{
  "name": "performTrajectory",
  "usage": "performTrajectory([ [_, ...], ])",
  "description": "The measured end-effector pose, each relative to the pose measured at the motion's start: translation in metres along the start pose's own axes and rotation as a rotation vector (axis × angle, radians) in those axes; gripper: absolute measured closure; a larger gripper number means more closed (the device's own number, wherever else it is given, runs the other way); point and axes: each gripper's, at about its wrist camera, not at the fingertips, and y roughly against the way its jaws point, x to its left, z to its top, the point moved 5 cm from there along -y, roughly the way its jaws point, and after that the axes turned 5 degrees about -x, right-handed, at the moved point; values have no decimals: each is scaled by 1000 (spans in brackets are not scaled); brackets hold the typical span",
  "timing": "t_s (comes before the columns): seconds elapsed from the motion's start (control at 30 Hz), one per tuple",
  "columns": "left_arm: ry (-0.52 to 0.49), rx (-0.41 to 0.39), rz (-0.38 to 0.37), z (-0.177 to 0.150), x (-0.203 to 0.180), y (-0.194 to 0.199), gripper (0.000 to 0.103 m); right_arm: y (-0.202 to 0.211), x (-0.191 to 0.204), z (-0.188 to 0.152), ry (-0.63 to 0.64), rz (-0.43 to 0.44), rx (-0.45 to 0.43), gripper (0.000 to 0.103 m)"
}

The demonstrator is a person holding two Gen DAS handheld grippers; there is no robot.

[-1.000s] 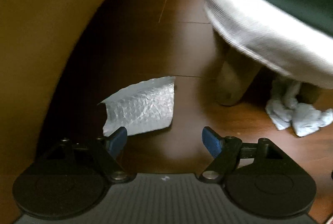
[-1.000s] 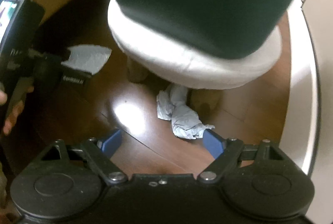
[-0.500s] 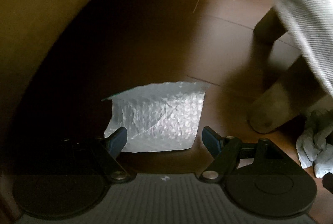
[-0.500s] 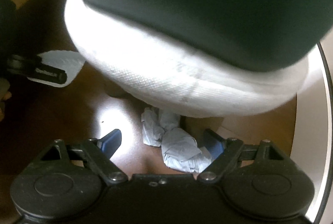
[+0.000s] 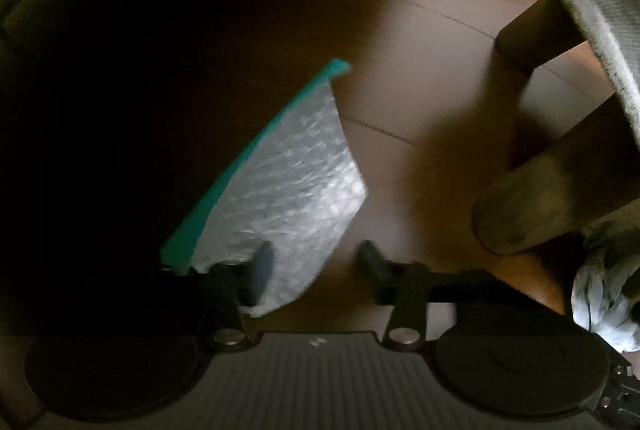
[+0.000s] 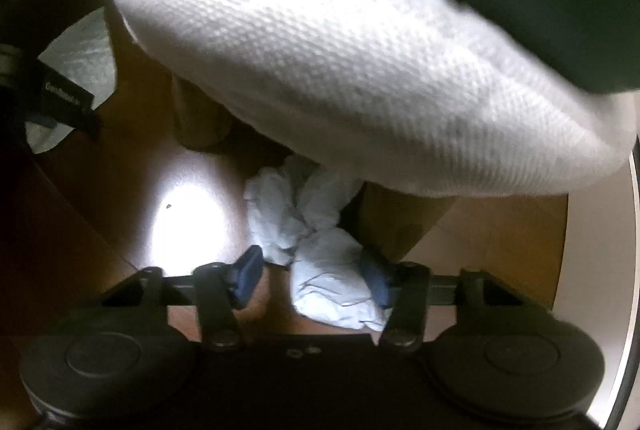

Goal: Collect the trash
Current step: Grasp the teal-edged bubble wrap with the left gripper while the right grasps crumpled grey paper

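So both grippers are down near the wood floor (image 5: 420, 78) under a chair with a white cushion (image 6: 340, 70).

The left gripper (image 5: 316, 262) has just been closing its fingers, and the bubble-wrap piece (image 5: 288, 190) with a teal edge sits partly between them. The left finger (image 5: 262, 266) overlaps the sheet's lower corner, while the right finger (image 5: 370, 260) stands clear of it with bare floor showing in the gap. So not clamped on it, fingers only half closed around it. The sheet stretches away ahead of the left finger, tilted up off the floor. A chair leg (image 5: 532, 206) stands off beyond the right finger.

The right gripper (image 6: 312, 274) has also just been closing. The crumpled tissue (image 6: 308, 226) lies on the floor between its fingers, bunched against the right finger (image 6: 374, 276). The left finger (image 6: 248, 272) has a strip of floor between it and the paper, so it's loosely bracketed, not squeezed. The wad runs ahead of the fingers, in under the cushion. Far off past the left finger, the other gripper and its sheet show up too.
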Motion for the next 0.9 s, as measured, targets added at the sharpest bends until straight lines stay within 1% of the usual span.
performTrajectory([
  [0.03, 2, 4, 3, 1, 3, -1, 77, 0, -1, -1, -7, -1, 7, 62],
  [0.07, 9, 6, 6, 2, 8, -1, 82, 0, -2, -3, -14, -5, 16, 68],
  [0.13, -8, 2, 10, 1, 11, 0, 95, 4, -3, -6, -38, -4, 17, 70],
  [0.17, -26, 6, 17, -1, 12, 0, 99, 6, -3, -9, -45, -7, 18, 73],
  [0.23, -78, 6, 34, -8, 9, 2, 101, 15, -4, -14, -57, -17, 7, 76],
  [0.3, -152, -6, 39, -18, 1, 7, 102, 27, -6, -18, -84, -17, -2, 81],
  [0.37, -224, -27, 48, -29, -5, 13, 103, 37, -15, -22, -127, -13, 4, 103],
  [0.47, -316, -44, 33, -48, -12, 25, 103, 57, -24, -33, -167, 0, 8, 103],
  [0.57, -375, -40, 17, -67, -13, 33, 103, 71, -31, -43, -186, 15, 2, 103],
  [0.6, -393, -47, 19, -68, -14, 37, 103, 75, -34, -45, -198, 38, 1, 103],
  [0.67, -428, -71, 29, -72, -13, 43, 103, 80, -37, -46, -213, 57, -8, 102],
  [0.73, -454, -92, 15, -70, -16, 47, 103, 82, -40, -46, -233, 96, -24, 96],
  [0.77, -462, -110, 23, -70, -18, 50, 103, 81, -38, -44, -243, 104, -36, 88],
  [0.83, -466, -151, 53, -60, -14, 55, 102, 84, -36, -41, -246, 120, -55, 87],
  [0.87, -466, -162, 47, -58, -13, 59, 101, 80, -32, -39, -246, 128, -59, 87],
  [0.9, -473, -180, 41, -55, -12, 63, 97, 80, -31, -37, -249, 140, -63, 84],
])
